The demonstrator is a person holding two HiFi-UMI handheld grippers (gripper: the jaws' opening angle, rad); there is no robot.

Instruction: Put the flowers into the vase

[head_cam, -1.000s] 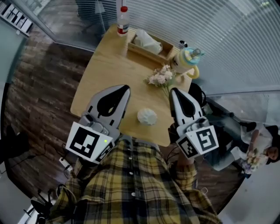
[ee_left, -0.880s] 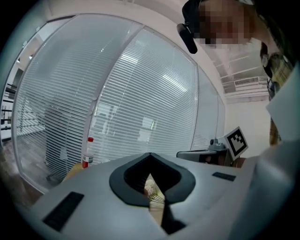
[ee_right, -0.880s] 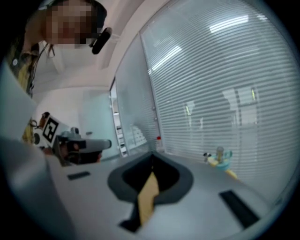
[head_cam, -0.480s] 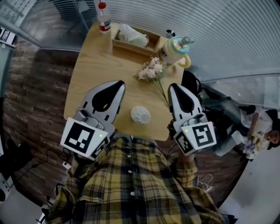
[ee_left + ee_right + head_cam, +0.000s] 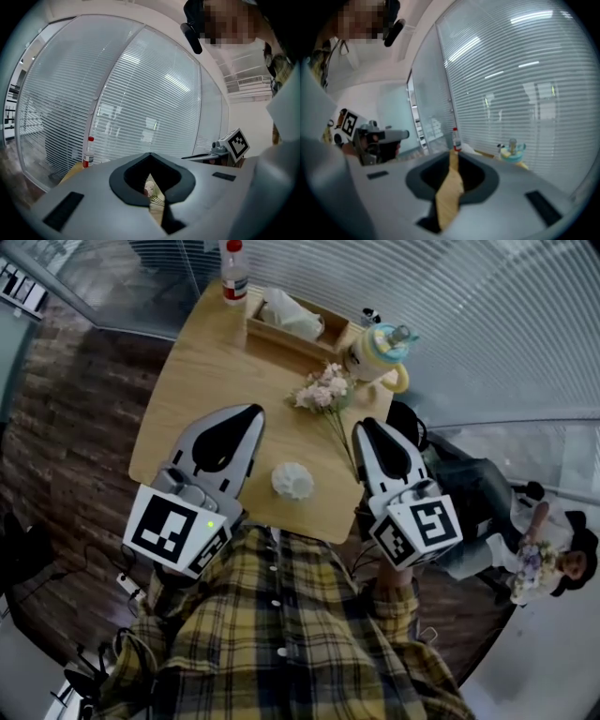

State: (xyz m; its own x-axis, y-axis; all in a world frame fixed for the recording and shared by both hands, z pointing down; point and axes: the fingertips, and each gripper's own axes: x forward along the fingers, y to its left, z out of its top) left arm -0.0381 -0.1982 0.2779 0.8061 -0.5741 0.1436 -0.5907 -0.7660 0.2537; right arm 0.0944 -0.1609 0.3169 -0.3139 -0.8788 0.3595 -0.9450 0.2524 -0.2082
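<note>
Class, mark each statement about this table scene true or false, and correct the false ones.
1. The flowers lie flat on the table. True.
2. The red-capped bottle stands inside the wooden tray. False: it stands on the table beside the tray.
3. A white rounded object sits on the table, apart from the flowers. True.
4. The teal-lidded pot has a red handle. False: the handle is yellow.

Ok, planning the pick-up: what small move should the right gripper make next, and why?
Probably ease the right gripper forward to the flowers, at their stems: its jaws have just been opening, nothing between them, and the flowers lie ahead, outside the vase.
</note>
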